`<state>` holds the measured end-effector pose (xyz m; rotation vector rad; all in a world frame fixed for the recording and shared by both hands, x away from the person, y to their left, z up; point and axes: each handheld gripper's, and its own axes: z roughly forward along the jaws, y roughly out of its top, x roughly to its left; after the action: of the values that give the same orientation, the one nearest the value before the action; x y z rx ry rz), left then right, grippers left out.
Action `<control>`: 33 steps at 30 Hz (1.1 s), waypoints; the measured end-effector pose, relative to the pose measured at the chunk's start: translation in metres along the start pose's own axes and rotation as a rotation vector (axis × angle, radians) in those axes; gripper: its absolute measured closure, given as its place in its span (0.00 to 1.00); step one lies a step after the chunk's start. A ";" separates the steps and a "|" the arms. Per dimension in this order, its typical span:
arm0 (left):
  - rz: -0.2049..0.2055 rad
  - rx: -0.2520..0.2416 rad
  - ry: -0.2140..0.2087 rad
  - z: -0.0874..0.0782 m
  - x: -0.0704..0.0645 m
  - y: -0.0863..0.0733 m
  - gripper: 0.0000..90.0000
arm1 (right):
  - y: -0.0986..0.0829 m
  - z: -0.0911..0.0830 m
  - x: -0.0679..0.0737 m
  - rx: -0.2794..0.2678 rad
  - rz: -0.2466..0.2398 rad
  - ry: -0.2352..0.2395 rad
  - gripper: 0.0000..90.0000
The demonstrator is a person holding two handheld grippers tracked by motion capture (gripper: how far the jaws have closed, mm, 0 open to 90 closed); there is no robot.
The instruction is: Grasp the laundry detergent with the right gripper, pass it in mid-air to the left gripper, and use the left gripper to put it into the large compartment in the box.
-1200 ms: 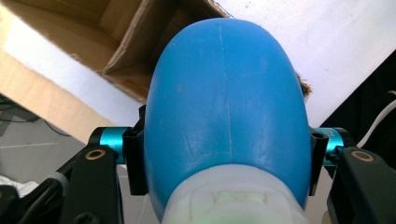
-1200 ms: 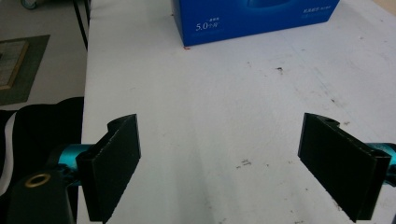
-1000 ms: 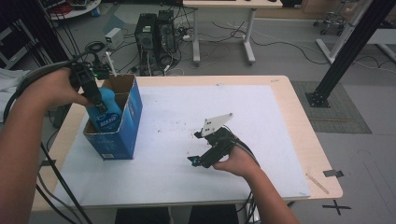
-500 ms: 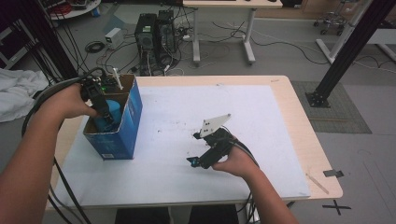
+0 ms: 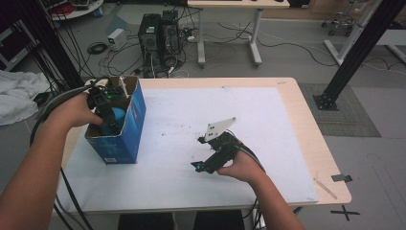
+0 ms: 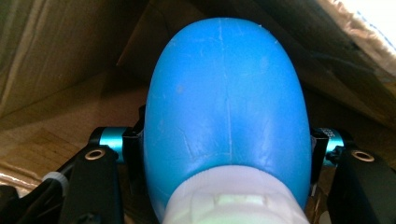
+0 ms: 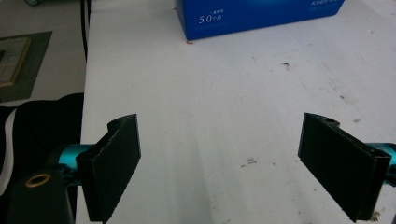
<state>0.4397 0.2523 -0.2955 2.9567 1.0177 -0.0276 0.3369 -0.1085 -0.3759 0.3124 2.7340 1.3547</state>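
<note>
A grey floor (image 5: 297, 52) strewn with cables (image 5: 230, 33) surrounds the bench (image 5: 306, 120); computer towers (image 5: 158, 33), a white desk (image 5: 230, 5) and a black frame post (image 5: 356, 52) stand beyond.

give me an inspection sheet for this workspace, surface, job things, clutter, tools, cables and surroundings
Surface: white sheet over a wooden table, with dark specks.
Job's things: blue bottle, white cap toward the camera, inside the open blue box.
Clutter: nothing seen.
Grippers: left tool in the box, shut on the bottle; right tool open over the sheet.
Cables: black cable looping from the left tool.
Surroundings: computer towers, floor cables, black frame post.
</note>
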 end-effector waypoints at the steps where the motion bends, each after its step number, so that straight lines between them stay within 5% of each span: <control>1: 0.000 0.000 0.000 0.000 0.000 0.000 0.42 | 0.000 0.000 0.000 0.000 0.000 0.000 0.14; 33: -0.008 0.002 0.002 -0.008 -0.009 0.003 0.32 | 0.000 -0.002 0.002 -0.013 -0.007 -0.007 0.14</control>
<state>0.4346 0.2444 -0.2873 2.9553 1.0309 -0.0265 0.3348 -0.1096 -0.3745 0.3056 2.7166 1.3660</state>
